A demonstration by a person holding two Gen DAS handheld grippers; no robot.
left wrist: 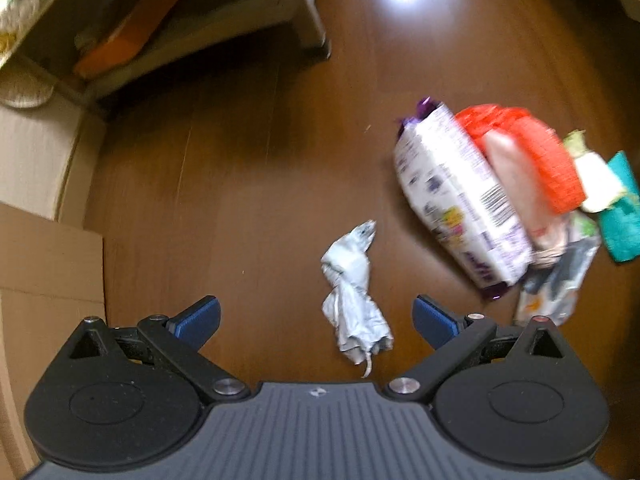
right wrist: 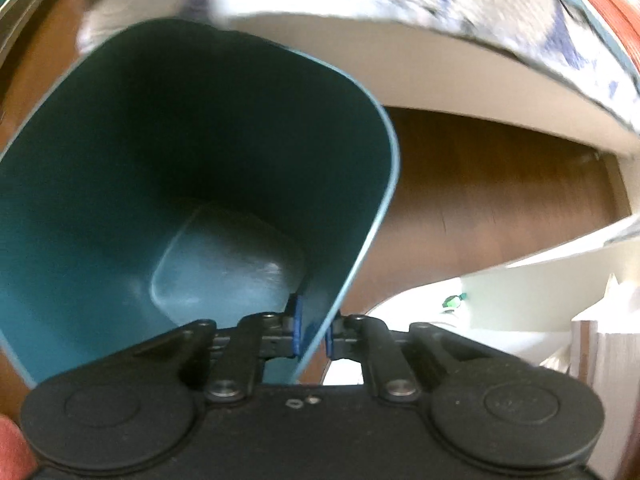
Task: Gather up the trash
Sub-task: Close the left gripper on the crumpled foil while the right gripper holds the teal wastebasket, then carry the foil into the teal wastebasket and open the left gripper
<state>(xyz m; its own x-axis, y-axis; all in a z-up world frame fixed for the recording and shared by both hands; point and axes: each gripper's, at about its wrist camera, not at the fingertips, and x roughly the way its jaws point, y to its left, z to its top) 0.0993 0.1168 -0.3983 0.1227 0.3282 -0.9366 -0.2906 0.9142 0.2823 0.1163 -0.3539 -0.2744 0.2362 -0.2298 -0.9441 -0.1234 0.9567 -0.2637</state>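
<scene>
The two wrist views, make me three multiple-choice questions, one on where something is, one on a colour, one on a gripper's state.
1. Where does the crumpled white paper lie?
A. on the brown floor, ahead of the left gripper
B. inside the bin
C. on a shelf

2. What colour is the bin?
A. red
B. teal
C. yellow

3. How is the right gripper?
A. wide open over the floor
B. shut on the bin's wall
C. holding paper

Answers: 1 A, it lies on bare floor between the open fingers' lines. 2 B, its inside and rim are teal. 3 B, a blue pad sits on each side of the wall.
</scene>
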